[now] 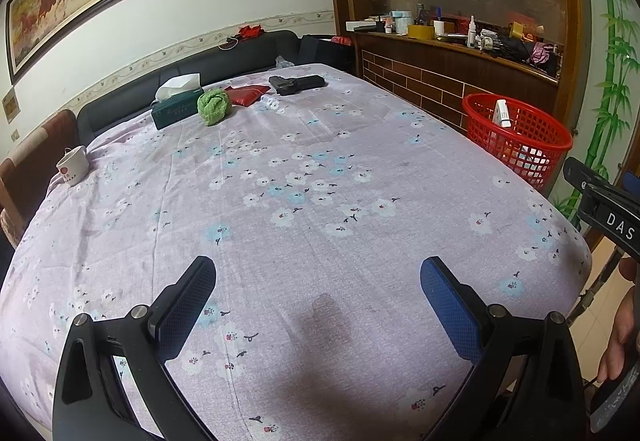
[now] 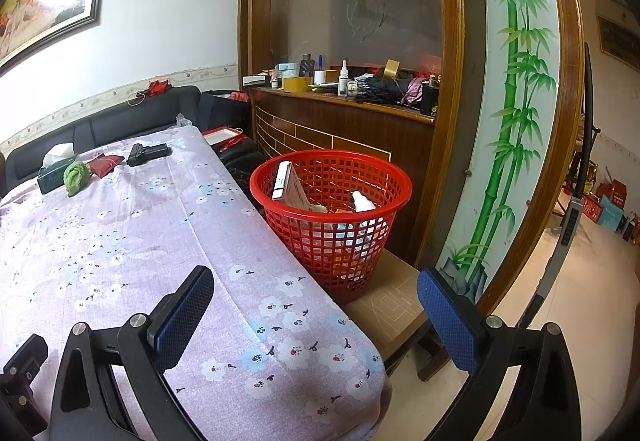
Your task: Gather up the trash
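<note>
A red mesh basket (image 2: 332, 217) stands on a cardboard box beside the table's right edge; it holds a white box (image 2: 288, 181), a white bottle (image 2: 362, 201) and other scraps. It also shows in the left wrist view (image 1: 520, 137). My left gripper (image 1: 318, 305) is open and empty above the near part of the flowered tablecloth (image 1: 304, 201). My right gripper (image 2: 316, 317) is open and empty over the table's near right corner, short of the basket.
At the table's far end lie a green tissue box (image 1: 176, 107), a green cloth (image 1: 213, 106), a red pouch (image 1: 246, 94) and a black gun-shaped object (image 1: 296, 83). A white mug (image 1: 73, 165) sits at the left edge. A cluttered wooden shelf (image 2: 344, 97) stands behind the basket.
</note>
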{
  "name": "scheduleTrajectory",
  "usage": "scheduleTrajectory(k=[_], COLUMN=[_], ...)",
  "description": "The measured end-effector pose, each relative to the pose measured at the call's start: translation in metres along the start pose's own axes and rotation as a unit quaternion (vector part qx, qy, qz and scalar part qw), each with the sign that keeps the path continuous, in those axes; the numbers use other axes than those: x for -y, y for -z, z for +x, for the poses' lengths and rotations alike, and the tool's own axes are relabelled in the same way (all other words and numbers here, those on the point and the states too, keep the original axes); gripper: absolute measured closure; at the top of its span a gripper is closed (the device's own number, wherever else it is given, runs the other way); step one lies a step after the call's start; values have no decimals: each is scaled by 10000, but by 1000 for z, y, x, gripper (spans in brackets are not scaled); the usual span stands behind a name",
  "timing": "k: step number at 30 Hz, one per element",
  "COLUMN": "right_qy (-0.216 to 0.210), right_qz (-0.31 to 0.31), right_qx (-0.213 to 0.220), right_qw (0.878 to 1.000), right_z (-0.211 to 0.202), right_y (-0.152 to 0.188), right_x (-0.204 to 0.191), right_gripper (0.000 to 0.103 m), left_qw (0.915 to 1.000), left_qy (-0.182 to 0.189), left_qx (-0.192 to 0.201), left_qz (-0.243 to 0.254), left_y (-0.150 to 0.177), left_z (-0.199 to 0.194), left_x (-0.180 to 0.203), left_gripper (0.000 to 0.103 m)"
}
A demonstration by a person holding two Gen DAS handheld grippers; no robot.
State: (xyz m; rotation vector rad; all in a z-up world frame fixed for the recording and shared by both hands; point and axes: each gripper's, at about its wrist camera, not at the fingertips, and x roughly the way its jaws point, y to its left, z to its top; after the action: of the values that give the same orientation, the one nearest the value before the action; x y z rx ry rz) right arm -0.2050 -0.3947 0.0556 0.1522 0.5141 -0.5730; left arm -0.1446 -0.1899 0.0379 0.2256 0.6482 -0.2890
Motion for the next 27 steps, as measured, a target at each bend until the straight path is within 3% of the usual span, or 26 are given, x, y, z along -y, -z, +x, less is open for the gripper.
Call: scheduleTrajectory(k=[27], right_qy=[-30], right_qz=[-22], right_qx=[-51], right_qw=[10000], right_z=[2], right_y=[2], right_x=[-2], right_gripper=[0], left_qw=[9999], left_qy=[53], left_qx=[-45], left_qz=[-92], left_y=[2], left_z=[2], left_x=[-3], left_gripper=[1])
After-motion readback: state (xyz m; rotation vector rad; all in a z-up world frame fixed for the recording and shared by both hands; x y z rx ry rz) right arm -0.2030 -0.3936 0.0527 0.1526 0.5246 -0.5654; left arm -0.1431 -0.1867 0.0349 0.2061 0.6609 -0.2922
